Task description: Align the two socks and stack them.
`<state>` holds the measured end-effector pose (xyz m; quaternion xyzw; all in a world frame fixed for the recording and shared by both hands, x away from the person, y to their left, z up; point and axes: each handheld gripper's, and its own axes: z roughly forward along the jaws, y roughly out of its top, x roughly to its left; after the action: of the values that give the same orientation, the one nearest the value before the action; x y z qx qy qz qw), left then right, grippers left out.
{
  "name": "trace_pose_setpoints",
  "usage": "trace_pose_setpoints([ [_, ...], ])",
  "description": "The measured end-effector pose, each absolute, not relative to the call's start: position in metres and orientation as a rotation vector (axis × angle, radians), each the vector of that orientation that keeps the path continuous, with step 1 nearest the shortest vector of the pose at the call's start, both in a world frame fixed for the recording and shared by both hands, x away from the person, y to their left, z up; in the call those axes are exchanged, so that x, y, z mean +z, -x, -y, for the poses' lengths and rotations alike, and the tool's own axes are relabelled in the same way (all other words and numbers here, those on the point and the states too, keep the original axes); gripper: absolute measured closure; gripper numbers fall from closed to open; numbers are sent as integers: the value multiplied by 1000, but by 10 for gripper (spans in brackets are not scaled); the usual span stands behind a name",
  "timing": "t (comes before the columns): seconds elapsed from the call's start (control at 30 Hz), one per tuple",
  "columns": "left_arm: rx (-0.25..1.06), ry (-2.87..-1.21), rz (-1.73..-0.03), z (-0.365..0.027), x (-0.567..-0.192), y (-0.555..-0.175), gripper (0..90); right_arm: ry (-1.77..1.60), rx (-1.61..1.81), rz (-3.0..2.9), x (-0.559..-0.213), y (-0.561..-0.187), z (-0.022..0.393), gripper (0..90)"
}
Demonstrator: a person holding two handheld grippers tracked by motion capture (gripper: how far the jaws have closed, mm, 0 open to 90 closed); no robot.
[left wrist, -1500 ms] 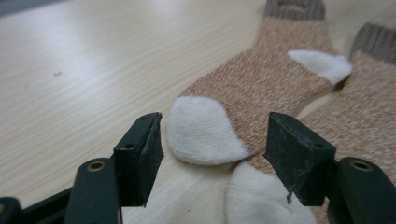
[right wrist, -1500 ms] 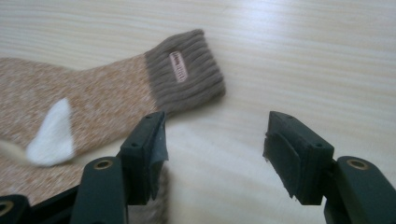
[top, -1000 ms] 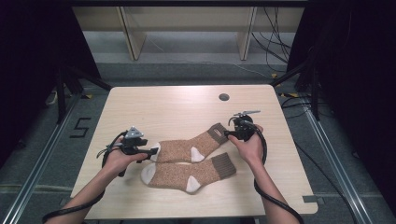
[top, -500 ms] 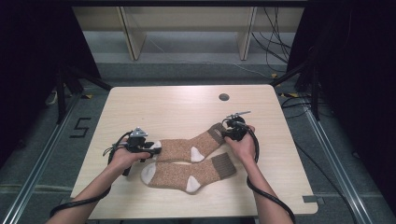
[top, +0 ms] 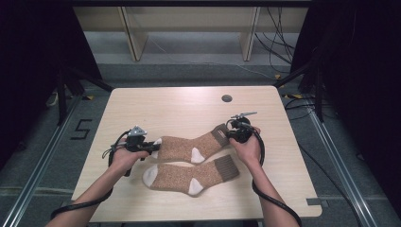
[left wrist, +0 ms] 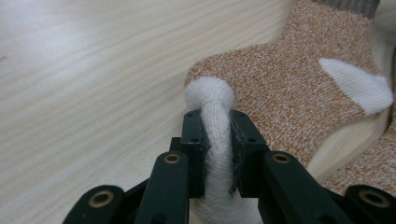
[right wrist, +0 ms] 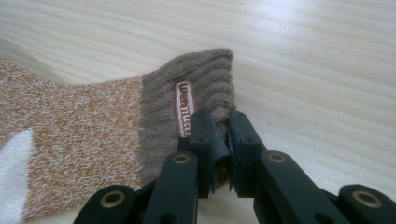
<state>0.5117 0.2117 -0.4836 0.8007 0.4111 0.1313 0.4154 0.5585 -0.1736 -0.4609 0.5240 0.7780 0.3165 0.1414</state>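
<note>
Both grips are on: the left gripper (top: pixel 152 147) has just been closing and now pinches the white toe of the far sock (top: pixel 187 146), while the right gripper (top: pixel 230 134), also just closed, clamps its brown cuff. The second sock (top: pixel 189 175) lies untouched near the table's (top: pixel 189 104) front edge. Lifting and pairing look still ahead.

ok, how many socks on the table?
2. The far sock is pinched at its white toe by the left gripper and at its brown cuff by the right gripper. The near sock lies loose beside it.
</note>
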Motion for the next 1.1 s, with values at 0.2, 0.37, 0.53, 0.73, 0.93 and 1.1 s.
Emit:
trace_pose_setpoints([
  [0.2,342,-1994,-1016,-214,-472,-506,772,-1494,941,-2247,-452,-552,175,824],
  [0.37,348,-1990,-996,-215,-464,-500,772,-1477,939,-2248,-446,-546,177,824],
  [0.53,358,-1975,-985,-217,-457,-494,772,-1466,988,-2254,-439,-538,179,824],
  [0.73,369,-1979,-973,-220,-451,-489,772,-1438,992,-2257,-432,-529,179,824],
  [0.93,365,-1970,-962,-220,-447,-482,772,-1422,975,-2261,-427,-522,179,824],
  [1.1,367,-1980,-940,-223,-442,-476,772,-1419,996,-2258,-422,-514,178,824],
])
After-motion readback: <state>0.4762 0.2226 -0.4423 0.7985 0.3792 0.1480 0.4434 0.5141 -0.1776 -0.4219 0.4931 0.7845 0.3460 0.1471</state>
